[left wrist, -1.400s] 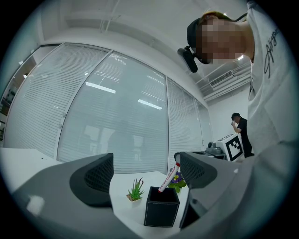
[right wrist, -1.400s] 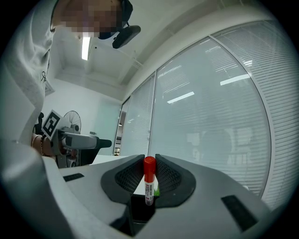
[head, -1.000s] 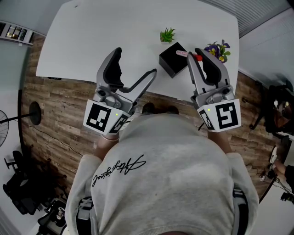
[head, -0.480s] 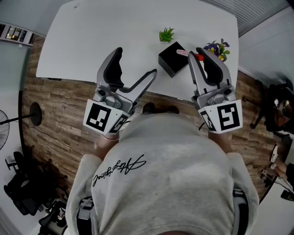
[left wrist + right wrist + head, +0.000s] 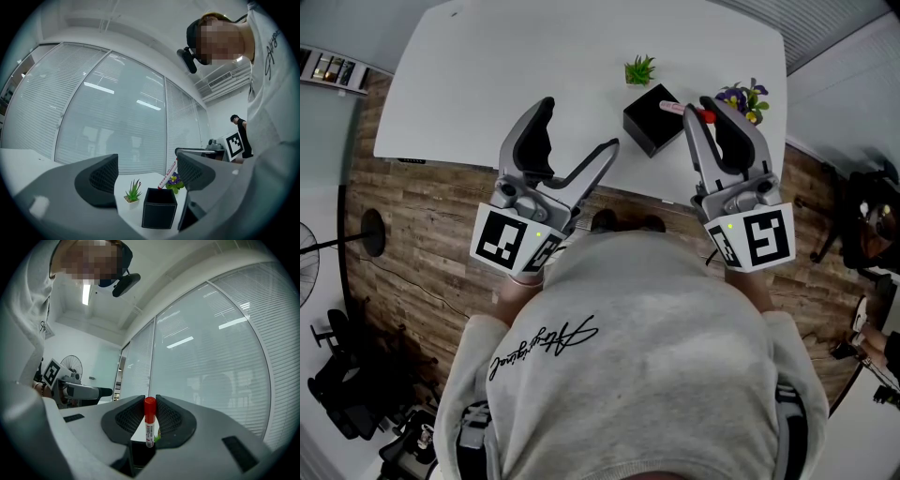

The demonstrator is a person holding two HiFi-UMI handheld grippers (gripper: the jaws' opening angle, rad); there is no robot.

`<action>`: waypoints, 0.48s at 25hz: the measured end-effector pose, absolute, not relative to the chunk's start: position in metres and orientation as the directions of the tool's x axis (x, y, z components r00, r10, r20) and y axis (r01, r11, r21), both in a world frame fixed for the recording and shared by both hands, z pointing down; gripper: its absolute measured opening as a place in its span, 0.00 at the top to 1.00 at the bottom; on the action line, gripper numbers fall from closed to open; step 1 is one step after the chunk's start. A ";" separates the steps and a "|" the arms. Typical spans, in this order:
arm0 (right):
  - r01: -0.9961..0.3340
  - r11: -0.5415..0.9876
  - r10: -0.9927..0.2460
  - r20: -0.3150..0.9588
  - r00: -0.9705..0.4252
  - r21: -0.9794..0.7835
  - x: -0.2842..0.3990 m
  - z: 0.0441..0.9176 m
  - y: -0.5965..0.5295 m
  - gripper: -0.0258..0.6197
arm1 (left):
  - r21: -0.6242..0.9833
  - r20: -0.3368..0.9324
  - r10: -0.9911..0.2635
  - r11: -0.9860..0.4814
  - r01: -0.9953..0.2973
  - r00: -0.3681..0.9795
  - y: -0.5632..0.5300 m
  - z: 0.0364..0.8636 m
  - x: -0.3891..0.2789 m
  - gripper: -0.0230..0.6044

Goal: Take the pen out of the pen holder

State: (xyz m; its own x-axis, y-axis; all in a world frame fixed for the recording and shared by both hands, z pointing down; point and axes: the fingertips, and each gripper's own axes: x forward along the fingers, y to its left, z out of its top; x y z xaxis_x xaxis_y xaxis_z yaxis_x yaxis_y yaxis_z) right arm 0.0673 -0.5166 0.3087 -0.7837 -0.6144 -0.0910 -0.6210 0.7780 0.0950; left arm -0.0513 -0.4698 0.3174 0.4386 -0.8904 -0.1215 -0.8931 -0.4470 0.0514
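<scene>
right gripper: right gripper (image 5: 706,106) (image 5: 150,417) has its jaws drawn in close, pinching the red-capped white pen (image 5: 149,425) (image 5: 674,108) just under the cap; red cap sticks out above the pads in the right gripper view

pen: upright between the pads in the right gripper view; in the left gripper view the pen (image 5: 169,174) slants up from the holder's back rim toward the right gripper; lower end is at the rim, can't tell if it is still inside

pen holder: black square open-topped pen holder (image 5: 649,129) (image 5: 159,216) stands upright on the table near its front edge, just left of the right gripper's tips in the head view

left gripper: left gripper (image 5: 578,125) (image 5: 146,171) spread wide, jaws have just been closing a little, nothing between them; the holder shows in the gap but well beyond the tips; gripper sits over the table's near edge, apart from the holder

table: white rectangular table (image 5: 487,84), mostly bare

green plant: small spiky green plant in a pale pot (image 5: 641,71) (image 5: 133,191), behind the holder, not touching

purple plant: small purple-flowered plant (image 5: 744,101) (image 5: 174,180), right of the holder, beside the right gripper's tips

person: grey sweatshirt (image 5: 628,366) fills the lower head view, both grippers held out in front

floor: brown wood-plank floor (image 5: 412,225) around the table
</scene>
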 end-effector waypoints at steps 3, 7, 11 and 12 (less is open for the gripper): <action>-0.619 0.779 -0.612 -0.093 -0.785 0.098 0.067 0.308 -0.516 0.85 | 0.048 -0.123 -0.890 -0.448 -0.893 0.440 -0.469 0.317 -0.051 0.39; -0.617 0.780 -0.610 -0.096 -0.786 0.100 0.067 0.307 -0.516 0.85 | 0.038 -0.115 -0.889 -0.450 -0.892 0.444 -0.468 0.317 -0.051 0.48; -0.615 0.782 -0.607 -0.099 -0.789 0.104 0.066 0.305 -0.516 0.85 | 0.024 -0.111 -0.889 -0.449 -0.893 0.444 -0.468 0.317 -0.050 0.56; -0.615 0.782 -0.607 -0.099 -0.789 0.104 0.066 0.305 -0.516 0.85 | 0.018 -0.109 -0.889 -0.448 -0.894 0.444 -0.468 0.317 -0.050 0.57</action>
State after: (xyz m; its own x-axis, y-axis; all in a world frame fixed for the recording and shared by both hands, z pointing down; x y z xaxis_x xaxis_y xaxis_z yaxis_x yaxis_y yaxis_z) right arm 0.0662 -0.5165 0.3047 -0.7888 -0.6067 -0.0991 -0.6145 0.7820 0.1041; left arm -0.0495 -0.4681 0.3173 0.4441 -0.8893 -0.1086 -0.8936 -0.4485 0.0182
